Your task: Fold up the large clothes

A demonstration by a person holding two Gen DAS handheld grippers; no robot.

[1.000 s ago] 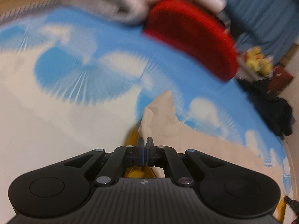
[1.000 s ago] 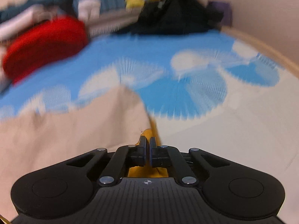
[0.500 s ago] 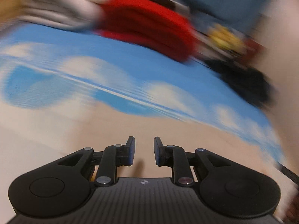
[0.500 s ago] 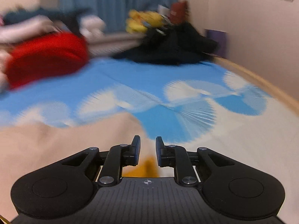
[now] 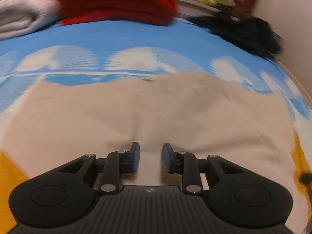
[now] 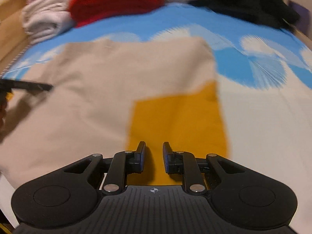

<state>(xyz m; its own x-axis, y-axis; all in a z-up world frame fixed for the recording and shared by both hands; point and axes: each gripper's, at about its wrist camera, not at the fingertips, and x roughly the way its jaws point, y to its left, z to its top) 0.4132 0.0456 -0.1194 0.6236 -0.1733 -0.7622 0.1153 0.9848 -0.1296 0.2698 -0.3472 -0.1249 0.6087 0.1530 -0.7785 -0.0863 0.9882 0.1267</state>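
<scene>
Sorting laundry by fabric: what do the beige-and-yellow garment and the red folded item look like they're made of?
The beige-and-yellow garment looks like soft matte knit, probably cotton jersey: it lies limp with shallow creases and no sheen. The red folded item seems a thicker, fuzzier knit or fleece, stacking in plump rounded layers; blur leaves the weave uncertain.

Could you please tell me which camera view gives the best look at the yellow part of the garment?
The right wrist view: the yellow panel lies straight ahead of the open right gripper, bordered by the beige cloth. The left wrist view shows only yellow slivers at both frame edges, beside the open left gripper.
</scene>
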